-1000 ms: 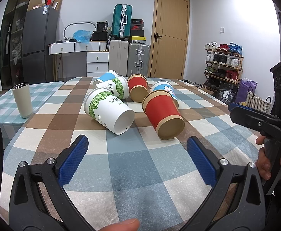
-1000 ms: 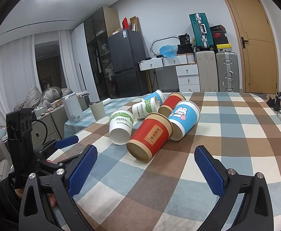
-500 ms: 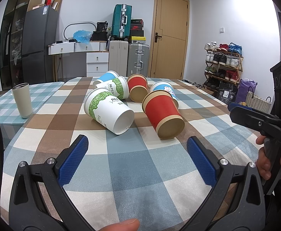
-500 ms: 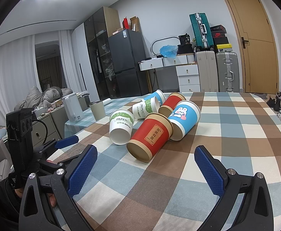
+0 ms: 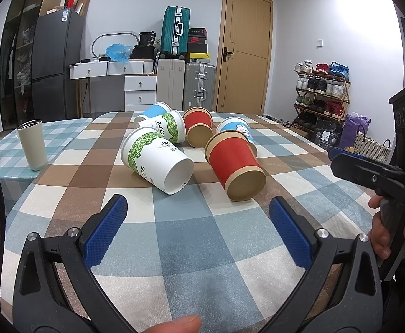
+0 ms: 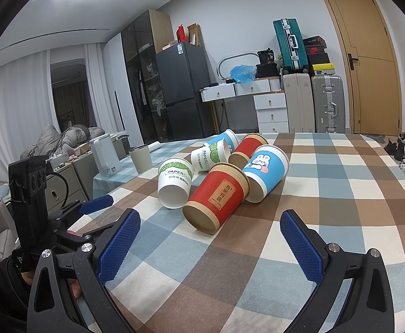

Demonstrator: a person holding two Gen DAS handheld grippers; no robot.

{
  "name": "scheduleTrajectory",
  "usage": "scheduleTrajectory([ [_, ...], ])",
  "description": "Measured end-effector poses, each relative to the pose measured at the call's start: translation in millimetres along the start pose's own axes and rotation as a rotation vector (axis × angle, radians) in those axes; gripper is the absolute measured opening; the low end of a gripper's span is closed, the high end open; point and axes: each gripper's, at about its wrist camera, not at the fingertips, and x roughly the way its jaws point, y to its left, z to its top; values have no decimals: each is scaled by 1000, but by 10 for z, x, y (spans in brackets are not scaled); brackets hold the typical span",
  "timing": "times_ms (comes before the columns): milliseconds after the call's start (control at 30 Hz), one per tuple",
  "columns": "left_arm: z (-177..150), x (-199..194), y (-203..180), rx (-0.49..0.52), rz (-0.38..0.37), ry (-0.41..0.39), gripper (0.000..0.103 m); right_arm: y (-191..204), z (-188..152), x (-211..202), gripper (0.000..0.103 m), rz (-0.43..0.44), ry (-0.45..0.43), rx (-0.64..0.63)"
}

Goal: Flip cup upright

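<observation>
Nothing is done yet, by the look of it: every paper cup lies on its side in one cluster on the checked worktop (image 5: 174,249), and neither gripper touches any of them. The left gripper (image 5: 198,223) hovers short of the cluster with its blue pads wide apart and nothing between them; the right gripper (image 6: 210,238) does the same from the other side, jaws spread and empty. Six cups are down: two red ones, the near red cup (image 5: 237,166) with its base toward the left camera and the far red cup (image 5: 198,130) behind it; two white ones with green leaves, the near green cup (image 5: 155,159) and the far green cup (image 5: 166,130); and two blue ones, the rabbit cup (image 6: 266,173) touching the near red cup, and the far blue cup (image 5: 152,112) at the back. A single beige tumbler (image 5: 32,144) stands upright well apart, on the neighbouring cloth. All of the flipping remains: a cup must be gripped, turned and set on its base.
</observation>
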Motion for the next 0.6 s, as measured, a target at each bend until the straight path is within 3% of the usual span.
scheduleTrajectory([
  [600, 0, -2, 2, 1, 2, 3, 102, -21, 26, 18, 103, -8, 3, 9],
])
